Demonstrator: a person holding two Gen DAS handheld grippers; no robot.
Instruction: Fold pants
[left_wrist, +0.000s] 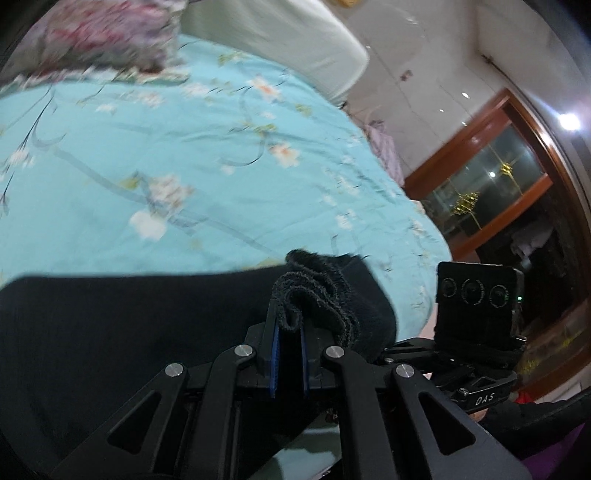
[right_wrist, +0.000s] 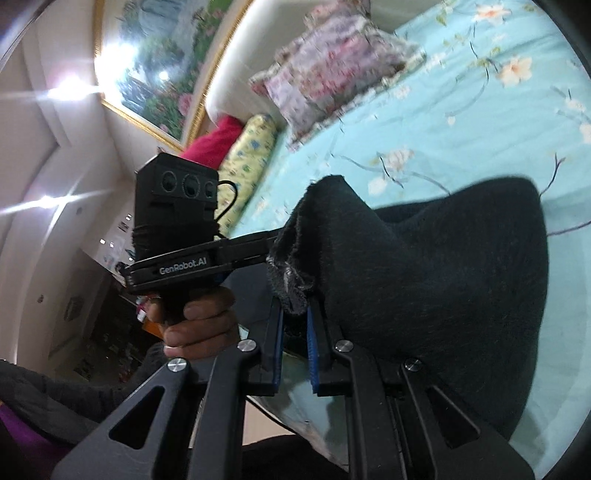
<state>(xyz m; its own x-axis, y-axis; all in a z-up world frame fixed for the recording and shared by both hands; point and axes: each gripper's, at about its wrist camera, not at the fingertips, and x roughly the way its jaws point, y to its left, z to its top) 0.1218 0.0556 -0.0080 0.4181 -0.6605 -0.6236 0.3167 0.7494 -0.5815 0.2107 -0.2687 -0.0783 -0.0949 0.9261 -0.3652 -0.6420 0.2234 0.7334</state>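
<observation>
Here, dark pants (left_wrist: 129, 325) hang over a teal floral bedsheet (left_wrist: 184, 166); left gripper (left_wrist: 289, 332) and right gripper (right_wrist: 295, 325) each clamp one fuzzy edge; the cloth stretches between them, both equally near.

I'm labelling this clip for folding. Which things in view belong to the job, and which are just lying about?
Job:
black pants
left tool, shut on pants
right tool, shut on pants

Lying about:
floral pillow
yellow pillow
red cushion
framed painting
</observation>
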